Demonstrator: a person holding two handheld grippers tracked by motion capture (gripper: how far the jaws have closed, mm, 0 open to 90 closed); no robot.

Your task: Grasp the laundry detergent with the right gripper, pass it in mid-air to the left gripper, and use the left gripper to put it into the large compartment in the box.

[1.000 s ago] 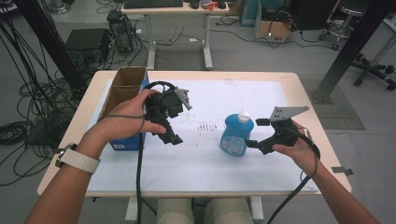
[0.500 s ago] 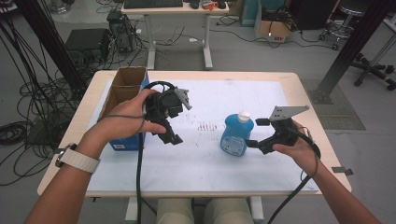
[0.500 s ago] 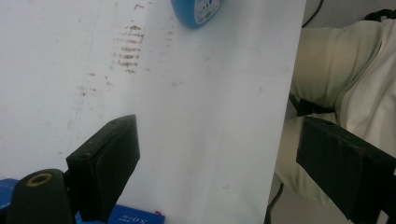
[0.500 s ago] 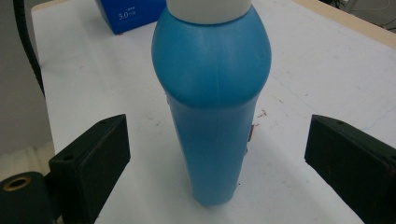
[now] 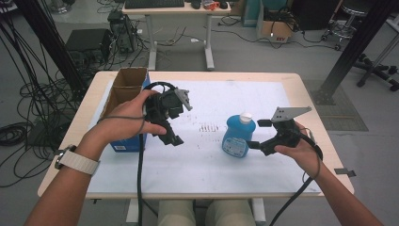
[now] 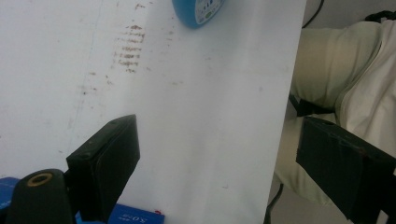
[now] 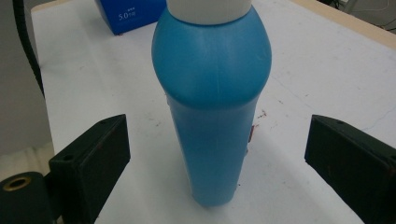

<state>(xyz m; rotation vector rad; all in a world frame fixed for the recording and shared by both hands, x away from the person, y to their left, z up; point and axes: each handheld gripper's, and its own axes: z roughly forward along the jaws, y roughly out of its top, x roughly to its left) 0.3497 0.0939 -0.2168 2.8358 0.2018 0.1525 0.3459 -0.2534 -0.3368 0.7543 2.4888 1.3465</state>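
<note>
Blue bottle (image 7: 212,102) stands upright on the surface (image 5: 263,80), long axis vertical, white cap (image 5: 245,117) up, nearer the right edge. Its label shows from above; the right gripper view shows a plain side — between wide-open jaws of the right hand-held gripper (image 5: 256,134), untouched. The left hand-held gripper (image 5: 175,134), equally spread and empty, hangs beside the blue box (image 5: 126,142).

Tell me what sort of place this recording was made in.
Probably a lab or workshop for recording handling tasks: cable bundles trail over the floor, a second desk with a keyboard stands behind, and the paper-covered table holds a blue bottle.
</note>
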